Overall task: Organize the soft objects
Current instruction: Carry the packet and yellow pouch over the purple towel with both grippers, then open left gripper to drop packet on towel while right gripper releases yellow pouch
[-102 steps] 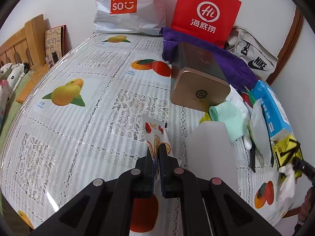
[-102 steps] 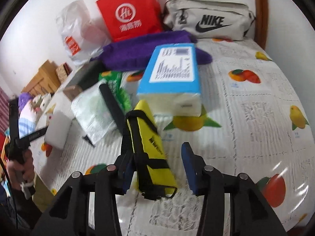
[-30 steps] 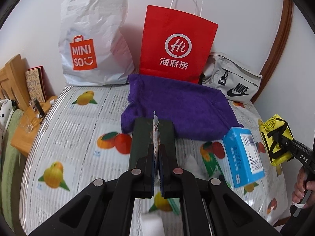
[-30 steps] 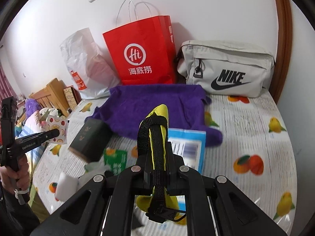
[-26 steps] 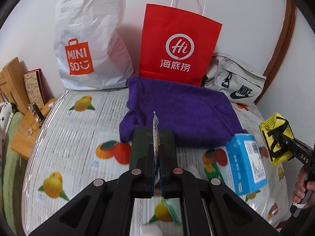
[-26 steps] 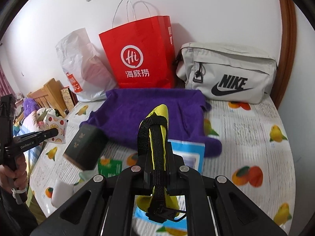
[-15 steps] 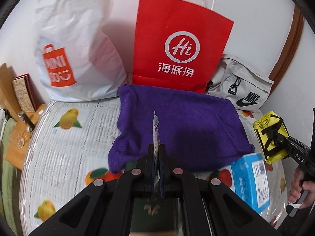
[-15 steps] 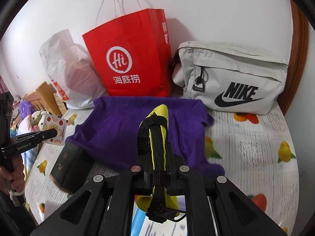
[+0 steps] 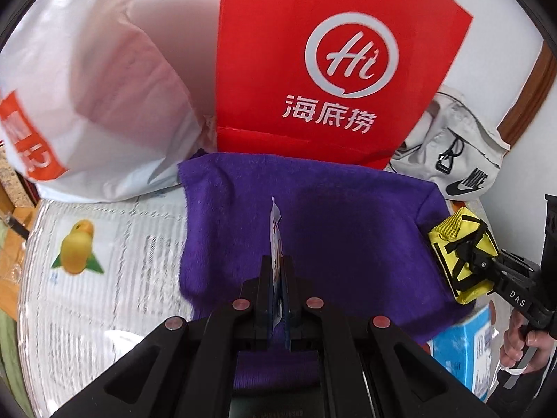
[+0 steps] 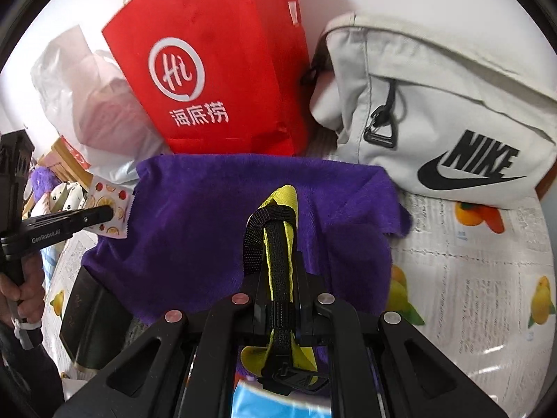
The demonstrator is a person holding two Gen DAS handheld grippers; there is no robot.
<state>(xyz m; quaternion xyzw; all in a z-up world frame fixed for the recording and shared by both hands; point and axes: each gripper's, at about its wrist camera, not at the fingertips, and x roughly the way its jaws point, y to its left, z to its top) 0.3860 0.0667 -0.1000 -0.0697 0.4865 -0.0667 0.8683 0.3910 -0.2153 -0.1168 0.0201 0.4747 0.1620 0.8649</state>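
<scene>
The purple towel (image 9: 313,230) is the largest soft thing here, spread flat on the table (image 9: 104,278) in front of the red paper bag (image 9: 313,69) and the grey waist bag (image 10: 435,104). It looks thick and floppy; it would sag and drag if lifted by one corner, so a pinch at an edge or a fold with both claws would suit it best.

The yellow pouch (image 10: 278,244) with black straps is next in size. The right claw (image 10: 278,299) is clenched on it across its middle, holding it above the towel. It seems light and squashy, and the webbing strap gives a firm, non-slip place to grip.

Smallest is the fruit-print packet (image 10: 109,209), a thin flat sachet. The left claw (image 9: 277,268) is clamped on its lower edge, so it stands upright over the towel's near-left part. It probably weighs almost nothing, crinkles easily, and its glossy film could slide out of a loose pinch.
</scene>
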